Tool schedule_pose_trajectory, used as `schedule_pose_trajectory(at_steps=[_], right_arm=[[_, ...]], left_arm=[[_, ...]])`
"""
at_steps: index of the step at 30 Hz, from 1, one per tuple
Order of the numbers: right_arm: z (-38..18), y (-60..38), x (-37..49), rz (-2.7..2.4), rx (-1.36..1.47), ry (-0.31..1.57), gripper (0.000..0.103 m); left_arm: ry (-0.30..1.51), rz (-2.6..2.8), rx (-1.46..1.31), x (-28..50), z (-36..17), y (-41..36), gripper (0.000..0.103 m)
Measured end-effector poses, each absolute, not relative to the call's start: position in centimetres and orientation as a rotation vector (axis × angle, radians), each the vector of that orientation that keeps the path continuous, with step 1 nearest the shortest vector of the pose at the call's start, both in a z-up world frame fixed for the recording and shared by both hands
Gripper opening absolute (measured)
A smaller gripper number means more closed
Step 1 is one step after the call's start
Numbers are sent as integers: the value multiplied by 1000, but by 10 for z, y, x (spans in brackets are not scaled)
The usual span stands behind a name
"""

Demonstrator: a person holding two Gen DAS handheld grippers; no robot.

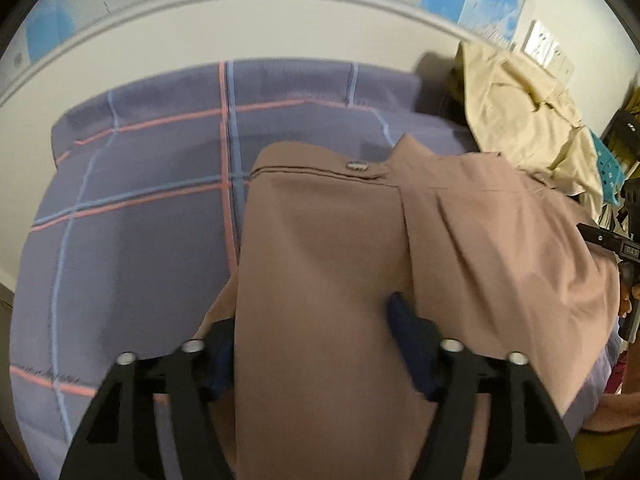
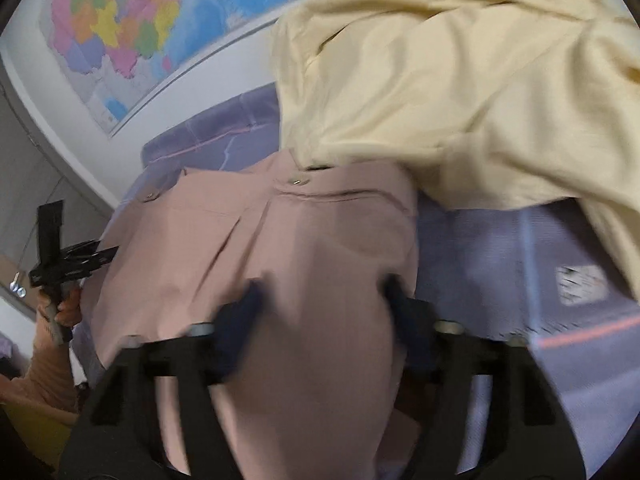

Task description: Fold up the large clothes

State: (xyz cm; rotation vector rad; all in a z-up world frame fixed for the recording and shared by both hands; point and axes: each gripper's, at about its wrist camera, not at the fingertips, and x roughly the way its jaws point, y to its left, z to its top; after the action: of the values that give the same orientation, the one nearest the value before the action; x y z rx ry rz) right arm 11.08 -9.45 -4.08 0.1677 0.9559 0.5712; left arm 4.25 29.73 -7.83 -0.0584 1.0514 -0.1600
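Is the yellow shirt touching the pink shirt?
Touching. In the right wrist view, the yellow shirt lies over the far edge of the pink shirt, with no gap between them.

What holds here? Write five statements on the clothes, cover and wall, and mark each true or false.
1. The pink garment lies on a checked purple cover. True.
2. The yellow garment is neatly folded. False: it lies crumpled.
3. A map hangs on the wall. True.
4. The pink garment has no button. False: a button shows near its top edge.
5. Pink cloth lies between the fingers of the left gripper and the right gripper. True.
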Motion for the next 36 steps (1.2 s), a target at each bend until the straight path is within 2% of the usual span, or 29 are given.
schedule_pose_trajectory(at_steps=[1,2,3,4,7,9,10,12,13,18,22,24,31,36], right_arm=[[-39,-92,112,561,152,931,18],[-36,-92,111,568,147,913,3],[-30,-92,109,582,146,888,3],[-19,-92,103,579,132,833,3],[8,-91,86,606,108,691,3],[13,-93,86,623,129,628,2],[6,-94,93,610,130,652,3],[-14,-95,108,561,117,755,4],[-29,-96,116,539,129,816,7],[-43,-104,118,509,168,865,24],[-37,-107,112,464,154,854,49],[-31,-112,104,445,147,826,54],[2,-118,74,413,119,708,55],[12,-99,64,512,90,686,55]], left_arm=[[1052,-157,-58,45,-78,298,45],[1047,-155,-55,47,-77,299,35],[1037,-151,-56,48,-74,301,30],[1024,-150,-64,49,-70,301,21],[955,-139,-84,46,-53,301,10],[890,-143,-103,42,-44,302,7],[873,-123,-91,42,-44,302,7],[922,-93,-55,46,-57,302,18],[967,-83,-51,50,-67,303,25],[942,-57,-47,45,-65,306,38],[902,-26,-43,39,-53,307,58],[879,1,-25,34,-47,305,61],[837,33,65,21,-37,285,71],[827,30,94,18,-35,277,73]])
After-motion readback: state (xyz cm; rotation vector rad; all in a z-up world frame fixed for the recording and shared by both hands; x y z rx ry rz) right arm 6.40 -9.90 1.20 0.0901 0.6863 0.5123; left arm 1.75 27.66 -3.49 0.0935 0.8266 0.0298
